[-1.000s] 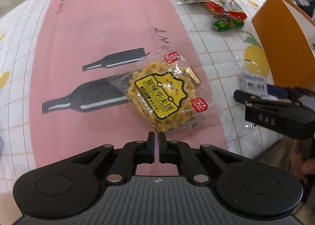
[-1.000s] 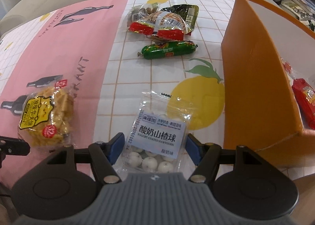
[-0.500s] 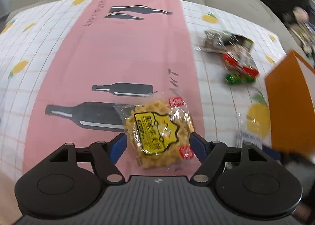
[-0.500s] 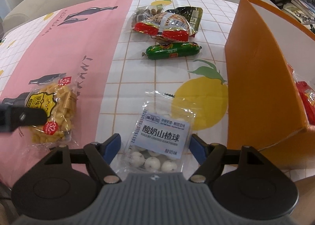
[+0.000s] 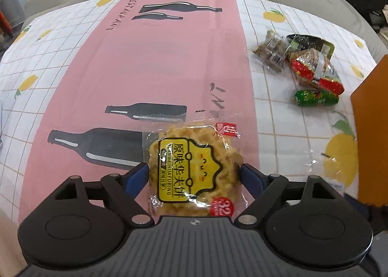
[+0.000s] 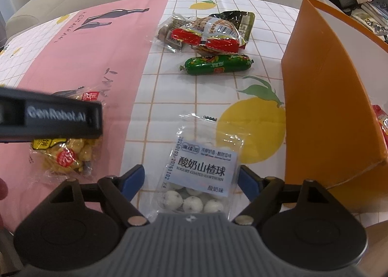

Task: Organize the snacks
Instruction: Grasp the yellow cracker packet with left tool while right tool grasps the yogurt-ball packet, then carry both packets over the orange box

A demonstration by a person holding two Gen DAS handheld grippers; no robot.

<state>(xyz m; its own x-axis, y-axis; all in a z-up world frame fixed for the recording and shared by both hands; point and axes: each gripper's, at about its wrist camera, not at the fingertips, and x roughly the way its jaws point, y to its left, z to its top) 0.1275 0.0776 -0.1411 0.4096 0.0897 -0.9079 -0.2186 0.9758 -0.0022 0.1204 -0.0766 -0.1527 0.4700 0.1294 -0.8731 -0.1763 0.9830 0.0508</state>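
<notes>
Snacks (image 5: 196, 168) (image 6: 202, 175) between 2 wide-spread grippers' blue fingers (image 5: 137, 176) (image 6: 132, 180)

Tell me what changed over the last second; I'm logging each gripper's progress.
The left gripper opened its shut jaws and moved forward, so they now straddle the yellow noodle-cake packet, not visibly clamped. The right gripper stayed open around the yogurt hawthorn bag. The other snacks and orange box stayed put.

From my right camera, the left gripper (image 6: 48, 119) covers the middle of the yellow snack pack (image 6: 65, 153). The orange box (image 6: 325, 97) runs past the frame edge, hiding most of a red packet (image 6: 380, 119) inside.
</notes>
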